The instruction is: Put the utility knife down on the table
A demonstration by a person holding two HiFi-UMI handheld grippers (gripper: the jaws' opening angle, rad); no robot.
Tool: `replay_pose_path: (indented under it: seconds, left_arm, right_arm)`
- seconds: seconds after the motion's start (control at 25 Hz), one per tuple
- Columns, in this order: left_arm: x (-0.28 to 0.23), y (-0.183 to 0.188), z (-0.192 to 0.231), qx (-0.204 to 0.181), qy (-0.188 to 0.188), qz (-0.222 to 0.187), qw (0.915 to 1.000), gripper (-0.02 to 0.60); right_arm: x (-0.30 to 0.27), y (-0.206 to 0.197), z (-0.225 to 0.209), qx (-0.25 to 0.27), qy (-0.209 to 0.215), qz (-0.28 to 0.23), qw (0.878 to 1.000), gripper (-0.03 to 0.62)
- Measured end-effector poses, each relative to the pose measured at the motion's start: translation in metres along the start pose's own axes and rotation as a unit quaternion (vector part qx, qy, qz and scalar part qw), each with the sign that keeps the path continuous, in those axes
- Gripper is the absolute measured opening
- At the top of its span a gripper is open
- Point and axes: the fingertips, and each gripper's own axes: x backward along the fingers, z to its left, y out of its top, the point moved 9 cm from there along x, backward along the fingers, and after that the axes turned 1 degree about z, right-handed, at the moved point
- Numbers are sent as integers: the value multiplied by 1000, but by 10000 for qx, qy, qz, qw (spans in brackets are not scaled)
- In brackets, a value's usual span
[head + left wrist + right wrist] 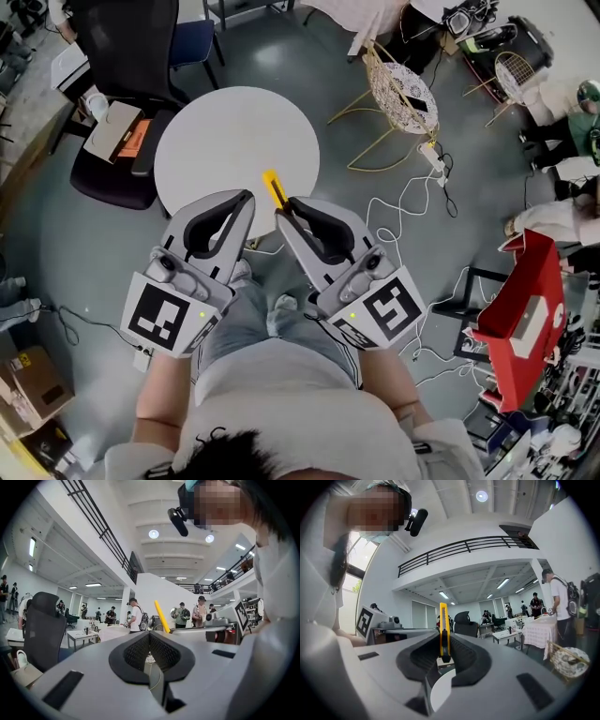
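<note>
My right gripper (283, 214) is shut on a yellow utility knife (273, 187), whose free end sticks out past the jaws over the near edge of the round white table (216, 141). In the right gripper view the knife (443, 630) stands upright, pinched between the black pads (461, 656). My left gripper (247, 201) is just left of it, shut with nothing in it; its pads (161, 651) meet. From the left gripper view the knife (162, 616) shows as a slanted yellow bar beside the right gripper (220, 620). Both grippers hover above the person's lap.
A black office chair (122, 56) and a cardboard box (117, 131) stand left of the table. A yellow wire chair (398, 94) is at the back right, white cables (403, 206) trail over the floor, and a red bin (530, 309) sits at the right.
</note>
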Motion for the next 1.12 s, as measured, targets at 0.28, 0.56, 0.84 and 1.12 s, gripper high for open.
replay_pose_path:
  seconds: [0.28, 0.56, 0.84, 1.12]
  left_arm:
    - [-5, -5, 71, 56, -126, 78, 9999, 9]
    - [-11, -22, 127, 252, -183, 168, 9994, 9]
    - [-20, -45, 158, 481, -264, 338, 9979, 9]
    - [-26, -73, 179, 758, -292, 515, 9954, 9]
  right_arm:
    - [-70, -13, -13, -151, -129, 165, 9997, 71]
    - [-126, -36, -28, -264, -213, 511, 9981, 71]
    - [-160, -78, -51, -403, -352, 1076, 9928, 71]
    - [-177, -146, -73, -659, -580, 1887, 9781, 71]
